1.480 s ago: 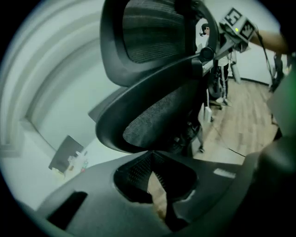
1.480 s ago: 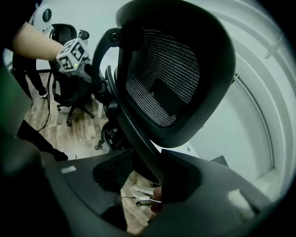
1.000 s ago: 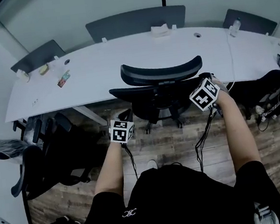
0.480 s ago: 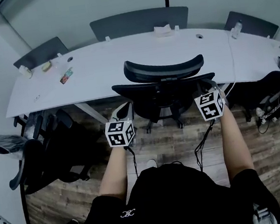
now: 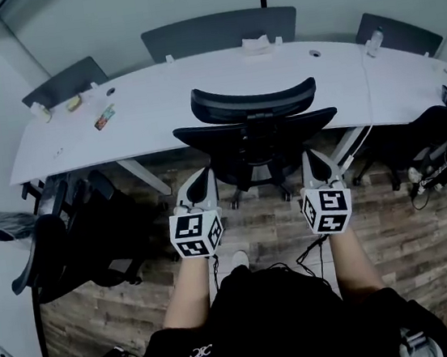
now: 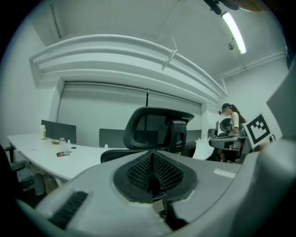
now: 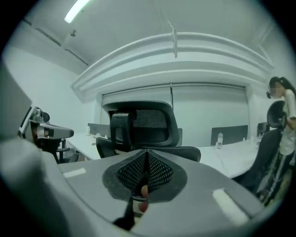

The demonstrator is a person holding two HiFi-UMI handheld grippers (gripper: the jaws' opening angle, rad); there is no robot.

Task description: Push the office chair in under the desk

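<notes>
Facing chair [image 5: 255, 138]: left gripper [image 5: 203, 174], right gripper [image 5: 313, 159]

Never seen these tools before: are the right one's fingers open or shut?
Shut: in the right gripper view, the right gripper has its fingers pressed together, holding nothing.

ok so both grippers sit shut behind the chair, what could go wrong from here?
The left gripper and right gripper are shut on nothing, so a push with closed tips could slip off the office chair and swivel it.
A white cable runs off the desk edge right of the chair, where a caster might snag it.
A skewed push could run the chair into a slanted desk leg.
</notes>
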